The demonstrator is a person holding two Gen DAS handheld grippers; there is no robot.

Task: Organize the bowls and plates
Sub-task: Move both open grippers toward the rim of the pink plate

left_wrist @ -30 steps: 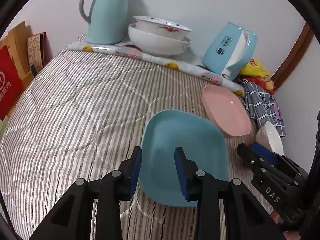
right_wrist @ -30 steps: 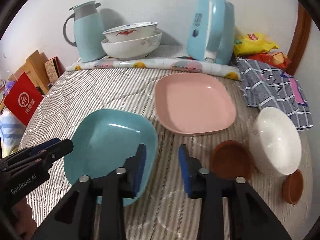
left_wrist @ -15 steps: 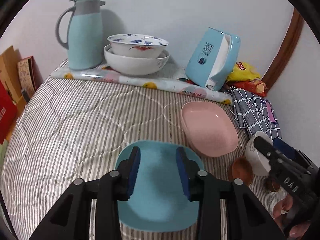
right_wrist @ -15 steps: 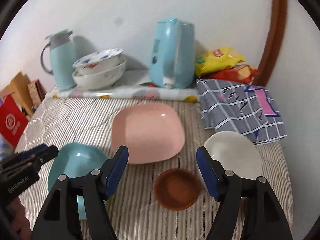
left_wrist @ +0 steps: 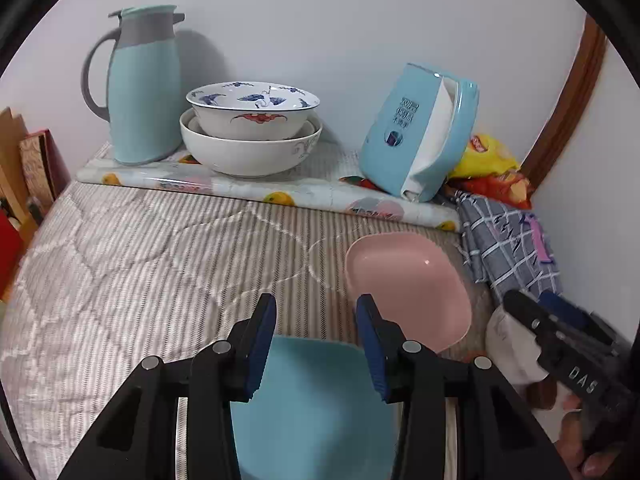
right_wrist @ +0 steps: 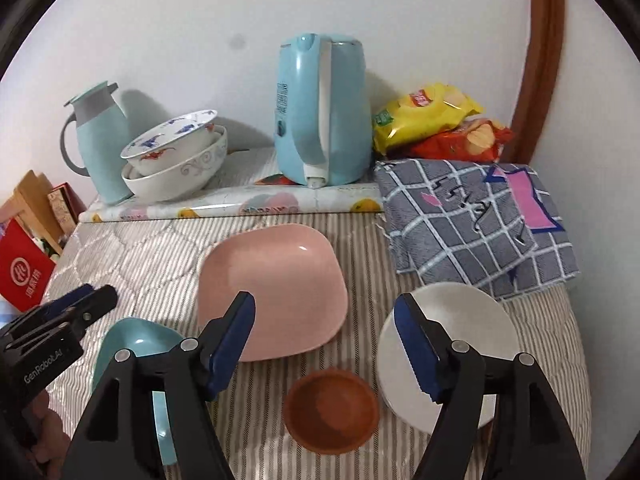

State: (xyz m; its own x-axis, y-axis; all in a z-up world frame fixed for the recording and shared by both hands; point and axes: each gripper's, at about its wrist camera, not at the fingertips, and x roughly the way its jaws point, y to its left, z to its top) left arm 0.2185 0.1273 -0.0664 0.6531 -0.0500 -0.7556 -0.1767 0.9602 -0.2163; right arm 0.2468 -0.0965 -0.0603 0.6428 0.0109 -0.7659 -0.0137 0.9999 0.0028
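A pale blue square plate point(left_wrist: 316, 412) lies on the striped quilt right under my left gripper point(left_wrist: 315, 304), whose jaws stand apart with nothing between them. Ahead and to the right rests a pink square plate point(left_wrist: 408, 292). My right gripper point(right_wrist: 324, 304) hovers wide open above the pink plate's point(right_wrist: 276, 280) near edge and holds nothing. Below it sits a small brown saucer point(right_wrist: 331, 416), with a white bowl point(right_wrist: 452, 320) to its right. Two patterned bowls point(right_wrist: 176, 160) are stacked at the back. The blue plate point(right_wrist: 136, 336) is partly hidden behind the right gripper's left finger.
On a fruit-print mat at the back stand a light blue thermos jug point(right_wrist: 100, 140) and a blue kettle point(right_wrist: 320, 112). Crisp bags point(right_wrist: 432, 120) and a checked cloth point(right_wrist: 472, 216) fill the back right corner. A red box point(right_wrist: 24, 276) sits past the quilt's left edge.
Both grippers have drawn back and risen, so the blue plate has slid toward the bottom of the left wrist view. The right jaws have spread much wider; the left jaws widened a little.
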